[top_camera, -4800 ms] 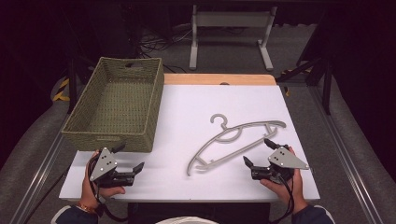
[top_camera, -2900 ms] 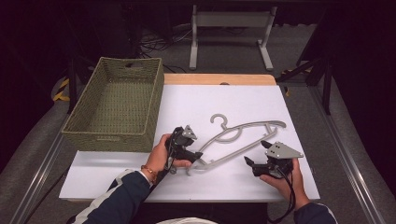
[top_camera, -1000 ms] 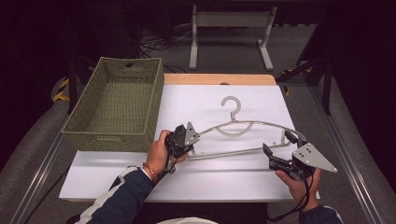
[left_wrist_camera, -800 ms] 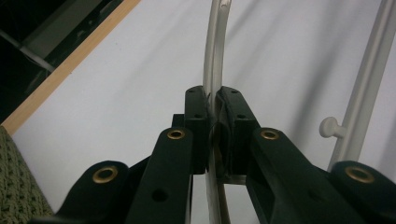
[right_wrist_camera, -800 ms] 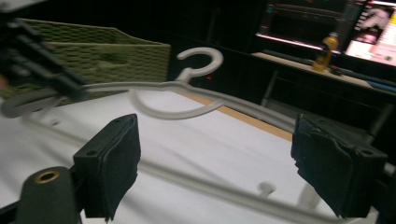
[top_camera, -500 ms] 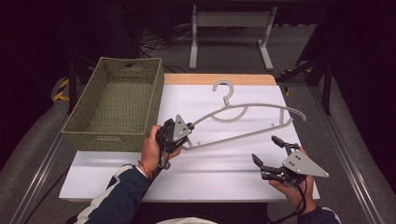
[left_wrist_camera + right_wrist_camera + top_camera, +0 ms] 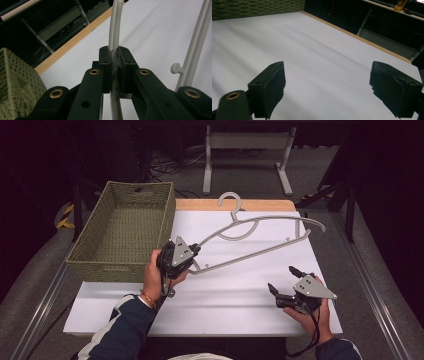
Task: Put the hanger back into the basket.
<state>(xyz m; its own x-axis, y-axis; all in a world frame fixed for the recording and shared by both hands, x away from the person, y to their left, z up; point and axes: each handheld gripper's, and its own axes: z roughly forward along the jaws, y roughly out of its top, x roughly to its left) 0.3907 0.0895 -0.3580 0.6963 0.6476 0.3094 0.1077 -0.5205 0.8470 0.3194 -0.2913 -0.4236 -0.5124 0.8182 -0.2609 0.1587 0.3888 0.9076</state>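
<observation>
Hanger [image 7: 260, 236] swung further back; right hand-held gripper [image 7: 283, 281] released.

The left gripper [image 7: 114, 66] has its two black jaws closed tight on a pale grey hanger [image 7: 114, 30], pinching one thin rod of it between the pads [image 7: 105, 62]. The rod curves up and away from the jaws toward the top of the frame. A second, thicker bar of the hanger runs up the right side, with a small round peg [image 7: 176, 68] sticking out of it just right of the jaws. Beneath lies a white tabletop [image 7: 155, 32] with a wooden edge [image 7: 72, 42]. A green woven basket [image 7: 17, 82] sits at the lower left.
</observation>
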